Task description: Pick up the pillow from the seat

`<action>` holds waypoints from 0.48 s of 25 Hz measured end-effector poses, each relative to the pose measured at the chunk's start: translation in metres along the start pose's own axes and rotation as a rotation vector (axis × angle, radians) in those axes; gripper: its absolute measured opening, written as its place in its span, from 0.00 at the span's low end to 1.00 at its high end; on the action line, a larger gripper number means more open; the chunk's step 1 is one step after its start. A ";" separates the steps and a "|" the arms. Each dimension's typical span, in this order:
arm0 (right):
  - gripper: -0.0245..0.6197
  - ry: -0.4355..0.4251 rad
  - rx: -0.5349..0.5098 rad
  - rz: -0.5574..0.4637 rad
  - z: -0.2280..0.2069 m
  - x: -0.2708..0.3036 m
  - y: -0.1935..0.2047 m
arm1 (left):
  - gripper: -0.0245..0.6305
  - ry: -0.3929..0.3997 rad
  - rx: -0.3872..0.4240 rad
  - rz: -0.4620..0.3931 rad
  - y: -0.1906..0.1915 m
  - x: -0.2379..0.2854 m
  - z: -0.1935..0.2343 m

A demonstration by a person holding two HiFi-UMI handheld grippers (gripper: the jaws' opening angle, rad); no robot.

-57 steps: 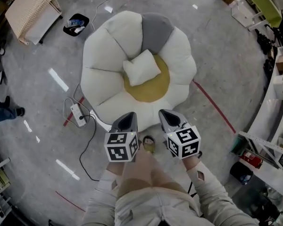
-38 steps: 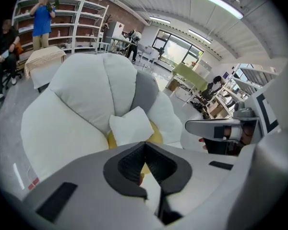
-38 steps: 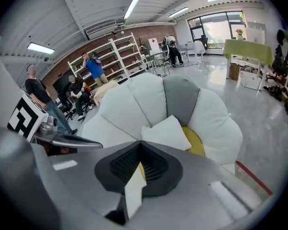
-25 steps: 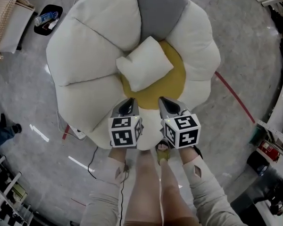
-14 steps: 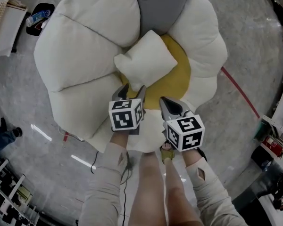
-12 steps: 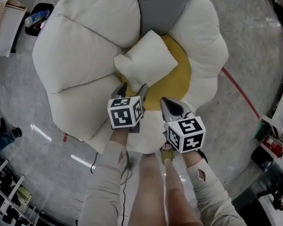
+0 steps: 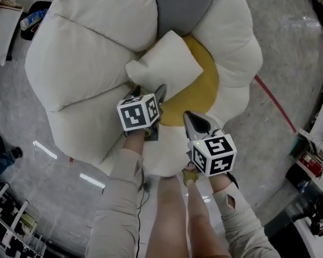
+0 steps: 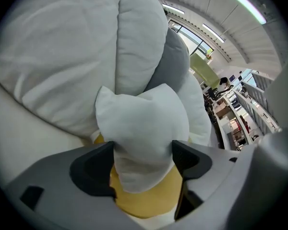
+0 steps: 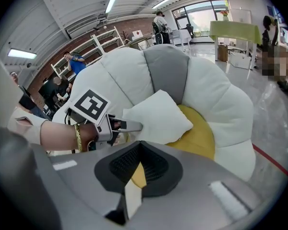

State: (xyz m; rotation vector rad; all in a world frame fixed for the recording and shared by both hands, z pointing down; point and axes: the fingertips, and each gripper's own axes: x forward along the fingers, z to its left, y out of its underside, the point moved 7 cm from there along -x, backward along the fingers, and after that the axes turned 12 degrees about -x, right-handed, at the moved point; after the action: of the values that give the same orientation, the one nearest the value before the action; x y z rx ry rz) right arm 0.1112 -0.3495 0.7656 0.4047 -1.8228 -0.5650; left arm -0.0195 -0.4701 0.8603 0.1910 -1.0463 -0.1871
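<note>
One pillow (image 7: 162,63) lies on one seat (image 7: 86,52) — long axis diagonal, near corner between the just-opened jaws of the left gripper (image 7: 147,89); the right gripper (image 7: 196,123) is clenched, empty.

Your right gripper (image 9: 140,150) has its 2 jaws together, with nothing between them. Beyond it, your left gripper (image 9: 130,125), whose jaws have just been opening, has the left corner of the white pillow (image 9: 158,114) between them. The pillow lies on the seat's (image 9: 216,99) yellow centre (image 9: 199,138).
</note>
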 end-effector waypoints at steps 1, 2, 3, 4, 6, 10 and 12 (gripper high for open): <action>0.04 0.001 0.000 0.000 0.000 0.000 0.001 | 0.60 -0.010 0.009 0.002 0.001 0.001 -0.001; 0.04 0.002 -0.001 -0.001 0.000 0.000 0.001 | 0.60 -0.020 0.019 0.001 0.001 0.001 -0.002; 0.04 0.001 -0.001 -0.002 0.000 0.000 0.001 | 0.60 -0.026 0.029 0.000 0.001 0.000 -0.003; 0.04 0.000 -0.001 -0.003 0.001 0.001 0.000 | 0.57 -0.028 0.036 0.001 0.001 0.000 -0.004; 0.04 -0.002 -0.002 -0.007 0.002 0.002 -0.001 | 0.43 -0.021 0.043 0.006 0.002 -0.003 -0.007; 0.04 0.000 -0.006 -0.009 0.003 -0.001 -0.005 | 0.20 -0.007 0.074 -0.007 0.003 -0.011 -0.016; 0.04 0.003 -0.013 -0.008 0.003 -0.004 -0.008 | 0.17 -0.004 0.088 -0.031 0.003 -0.018 -0.019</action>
State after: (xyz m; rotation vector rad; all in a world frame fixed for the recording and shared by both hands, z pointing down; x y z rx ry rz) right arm 0.1092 -0.3530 0.7574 0.4044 -1.8146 -0.5808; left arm -0.0113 -0.4616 0.8365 0.2867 -1.0572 -0.1691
